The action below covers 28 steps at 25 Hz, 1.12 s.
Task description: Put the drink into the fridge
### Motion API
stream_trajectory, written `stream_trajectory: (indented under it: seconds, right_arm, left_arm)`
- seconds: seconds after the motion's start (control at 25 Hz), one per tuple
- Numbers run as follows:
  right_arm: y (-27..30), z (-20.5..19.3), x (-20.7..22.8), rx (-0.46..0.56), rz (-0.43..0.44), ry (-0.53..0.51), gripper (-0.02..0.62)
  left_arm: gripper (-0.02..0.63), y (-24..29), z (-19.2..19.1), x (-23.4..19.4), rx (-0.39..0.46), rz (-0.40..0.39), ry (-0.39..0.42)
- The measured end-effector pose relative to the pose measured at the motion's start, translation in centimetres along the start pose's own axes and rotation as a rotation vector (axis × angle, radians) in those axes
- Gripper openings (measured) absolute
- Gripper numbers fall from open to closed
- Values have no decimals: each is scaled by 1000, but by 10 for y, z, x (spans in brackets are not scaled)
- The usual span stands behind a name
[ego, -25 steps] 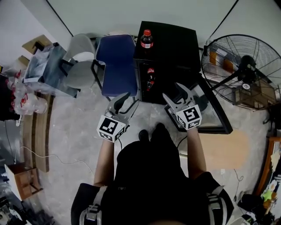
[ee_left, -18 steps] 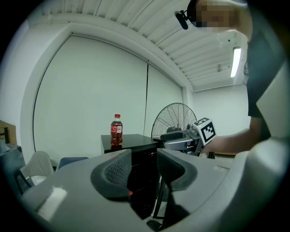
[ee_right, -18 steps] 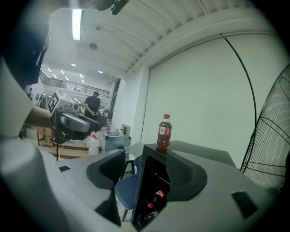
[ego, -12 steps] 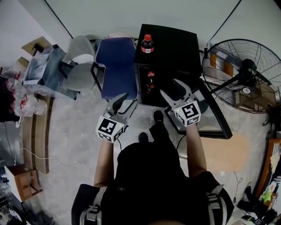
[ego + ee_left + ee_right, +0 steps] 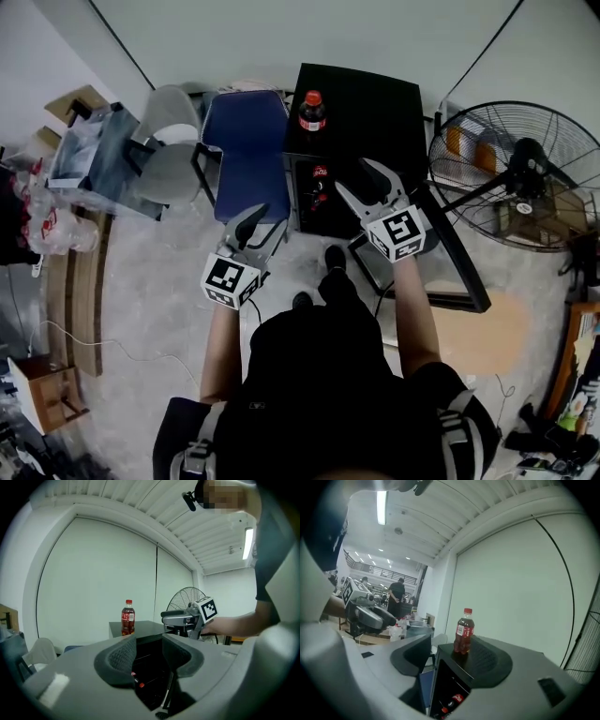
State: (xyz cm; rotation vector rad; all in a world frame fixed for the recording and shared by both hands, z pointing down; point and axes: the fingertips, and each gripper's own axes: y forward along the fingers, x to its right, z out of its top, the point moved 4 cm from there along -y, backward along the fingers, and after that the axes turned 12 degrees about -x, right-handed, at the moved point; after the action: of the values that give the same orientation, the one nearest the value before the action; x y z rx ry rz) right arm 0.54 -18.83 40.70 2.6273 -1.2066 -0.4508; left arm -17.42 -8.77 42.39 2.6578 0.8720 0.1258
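Well, the bottle (image 5: 312,110) stands upright on top of the fridge (image 5: 375,103), whose door (image 5: 457,246) is swung open with a second bottle (image 5: 320,175) inside, my left gripper (image 5: 265,222) near its front with jaws apart and empty, my right gripper (image 5: 356,178) closing on nothing.

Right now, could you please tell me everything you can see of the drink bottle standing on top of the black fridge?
The drink bottle is small, of clear plastic, filled with dark cola, with a red cap and a red label round its middle. It stands upright and capped near the left front edge of the black fridge's top, touching only that surface.
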Motion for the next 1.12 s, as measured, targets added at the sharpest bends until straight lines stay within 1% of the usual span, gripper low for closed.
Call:
stream_trajectory:
  seconds: [0.36,0.52,0.64,0.92,1.12]
  right_arm:
    - [37,25,22,29,35,-10,258]
    - [56,37,28,51,77,-10,258]
    - [70,40,34,47,86,-15,262]
    - [103,36,47,10,97,-8,310]
    - [125,36,52,-22,126,-16,330]
  left_arm:
    - [172,0,9,-31,11,71,-24]
    - [172,1,7,-45,13,103,-52]
    - [172,3,5,-51,11,125,-70]
    - [171,3,7,-69,18,179,-99]
    - [171,8,6,-76,14,209,-117]
